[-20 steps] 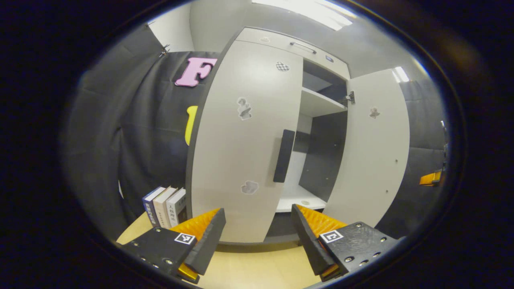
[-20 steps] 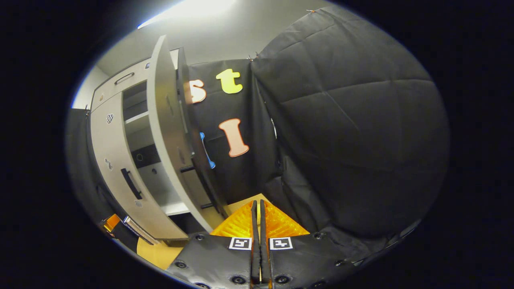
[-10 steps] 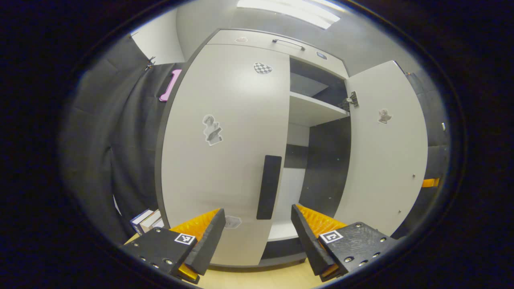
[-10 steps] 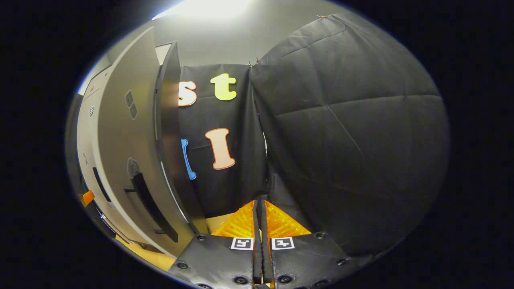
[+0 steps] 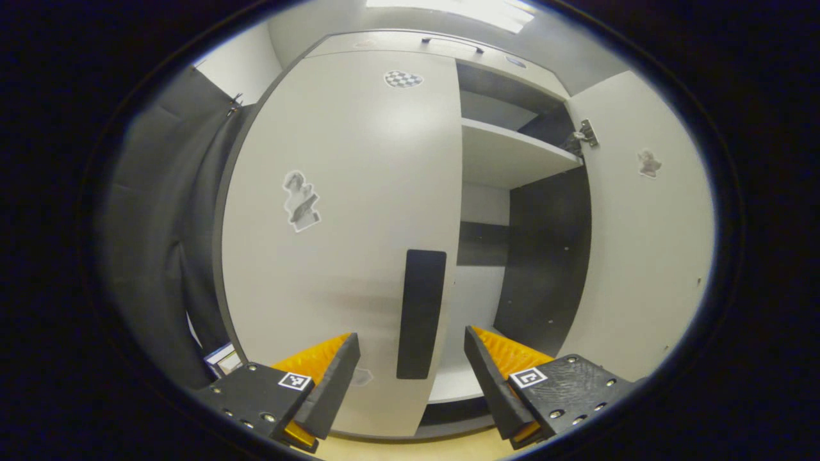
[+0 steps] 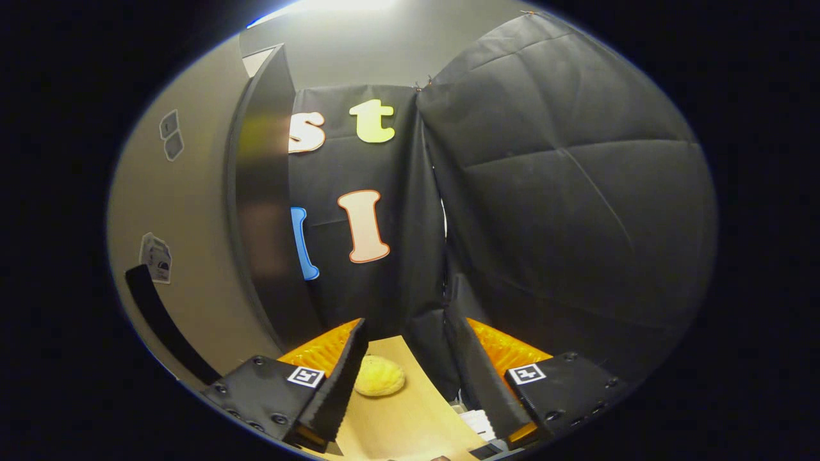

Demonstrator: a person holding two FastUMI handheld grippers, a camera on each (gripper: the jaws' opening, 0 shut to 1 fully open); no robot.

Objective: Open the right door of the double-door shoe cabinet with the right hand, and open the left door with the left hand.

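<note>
Hovering spread wide and empty, the left gripper [image 5: 410, 358] frames the dark handle [image 5: 421, 314] of the closed left door [image 5: 346, 224], without touching it. Beside it the right door [image 5: 647, 243] stands swung open; the cabinet's shelf [image 5: 512, 157] looks bare, its lower depths too shadowed to judge. The right gripper [image 6: 403, 358], also wide and empty, faces black cloth; a yellowish lump [image 6: 379, 376] lies on the counter [image 6: 416, 422], partly hidden.

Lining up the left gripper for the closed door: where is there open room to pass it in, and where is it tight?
Open room: the gap between the shut pale left door and the swung-out right door, under the white shelf. The left gripper is open, straddling the black bar handle. Tight: the door's left edge against the black cloth wall.
</note>
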